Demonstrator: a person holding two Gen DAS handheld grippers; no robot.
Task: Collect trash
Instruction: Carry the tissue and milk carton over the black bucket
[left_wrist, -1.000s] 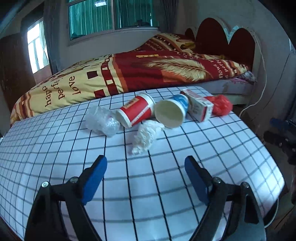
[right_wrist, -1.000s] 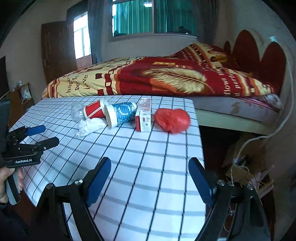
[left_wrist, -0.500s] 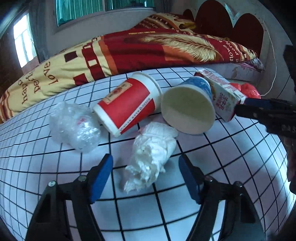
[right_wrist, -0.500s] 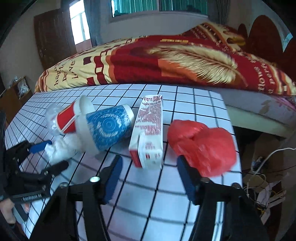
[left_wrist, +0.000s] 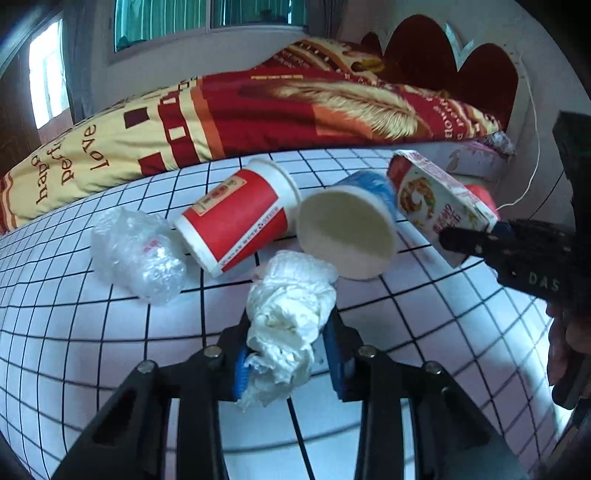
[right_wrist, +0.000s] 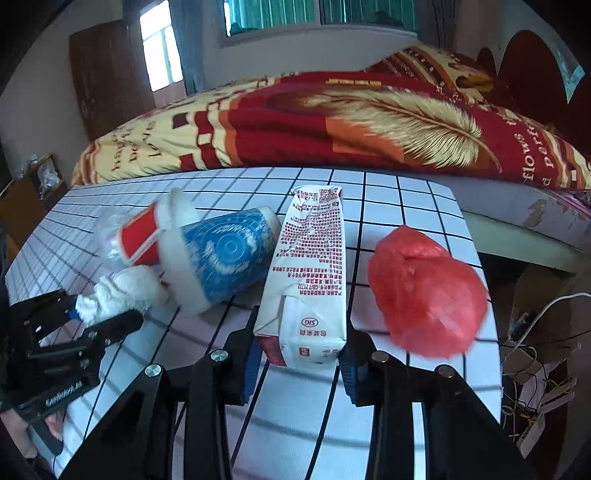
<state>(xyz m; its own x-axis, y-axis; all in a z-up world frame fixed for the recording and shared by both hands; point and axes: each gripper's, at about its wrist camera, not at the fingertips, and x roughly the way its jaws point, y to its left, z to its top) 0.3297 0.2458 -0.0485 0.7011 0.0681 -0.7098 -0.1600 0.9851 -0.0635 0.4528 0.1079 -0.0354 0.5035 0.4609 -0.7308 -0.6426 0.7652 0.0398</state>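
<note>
A crumpled white tissue (left_wrist: 291, 314) lies on the grid-patterned table (left_wrist: 74, 350), and my left gripper (left_wrist: 288, 354) is closing on it with both blue pads against its sides. A white and red milk carton (right_wrist: 314, 266) lies lengthwise between the jaws of my right gripper (right_wrist: 299, 362), which are closing and touch both of its sides. Behind the tissue lie a red paper cup (left_wrist: 236, 221), a blue paper cup (left_wrist: 347, 236) and a clear plastic wad (left_wrist: 136, 254). A red plastic bag (right_wrist: 424, 291) sits right of the carton.
A bed with a red and yellow quilt (left_wrist: 258, 110) runs along the table's far side. The table's right edge (right_wrist: 476, 258) drops to a floor with cables and boxes (right_wrist: 535, 350). A person's hand (left_wrist: 565, 347) holds the right gripper.
Both grippers moved forward to the trash and their jaws narrowed. The left now clamps the tissue and the right now clamps the carton's near end.
</note>
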